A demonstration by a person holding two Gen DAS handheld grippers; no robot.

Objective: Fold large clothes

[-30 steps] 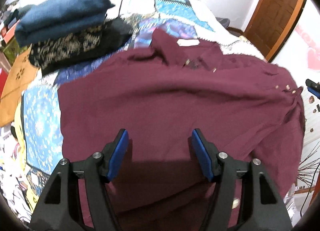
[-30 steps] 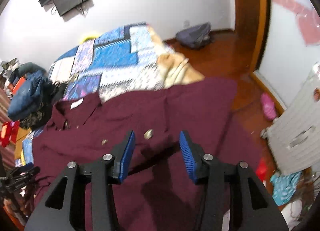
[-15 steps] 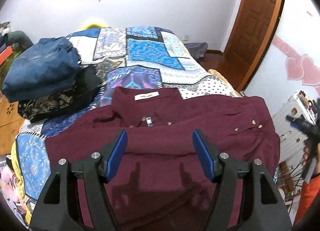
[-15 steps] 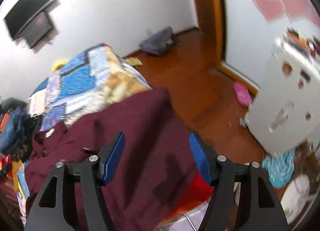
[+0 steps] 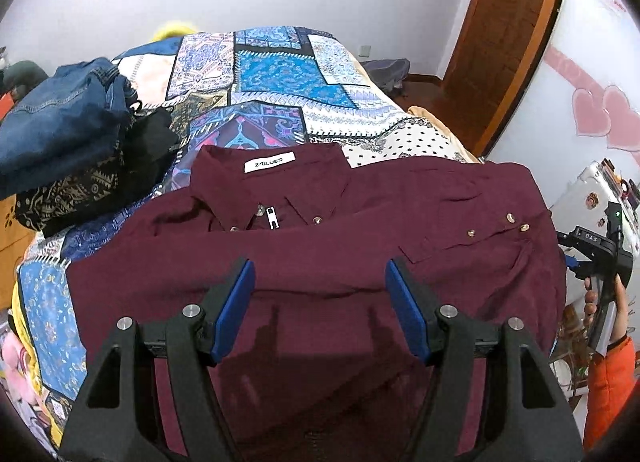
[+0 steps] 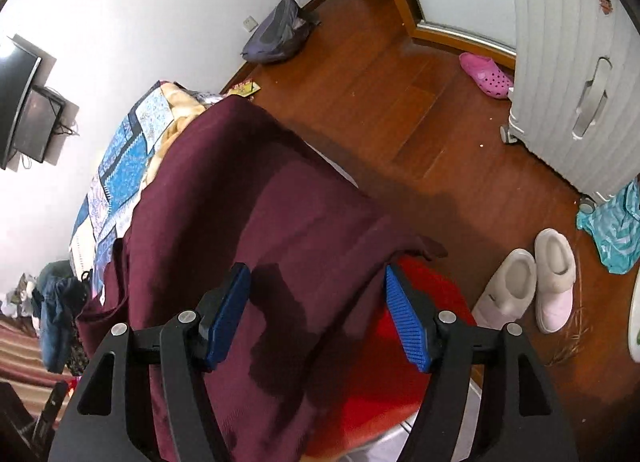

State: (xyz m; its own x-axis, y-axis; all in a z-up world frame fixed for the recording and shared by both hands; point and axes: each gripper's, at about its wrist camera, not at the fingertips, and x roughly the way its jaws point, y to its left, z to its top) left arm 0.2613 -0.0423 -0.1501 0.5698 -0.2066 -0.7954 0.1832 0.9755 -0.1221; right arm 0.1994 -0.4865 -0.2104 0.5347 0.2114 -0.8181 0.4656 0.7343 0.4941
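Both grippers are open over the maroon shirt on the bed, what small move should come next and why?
Probably lower the right gripper and close on the shirt edge hanging off the bed side. Both sets of jaws stand open and empty, and that overhang needs bringing in before folding.

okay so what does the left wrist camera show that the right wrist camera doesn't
Only the left wrist view shows the shirt's collar label, its zipper pull and the wooden door. Only the right wrist view shows the white suitcase, pink clog and white slippers. Both show the maroon shirt on the patchwork bedspread, the folded jeans, and an open claw: left claw, right claw.
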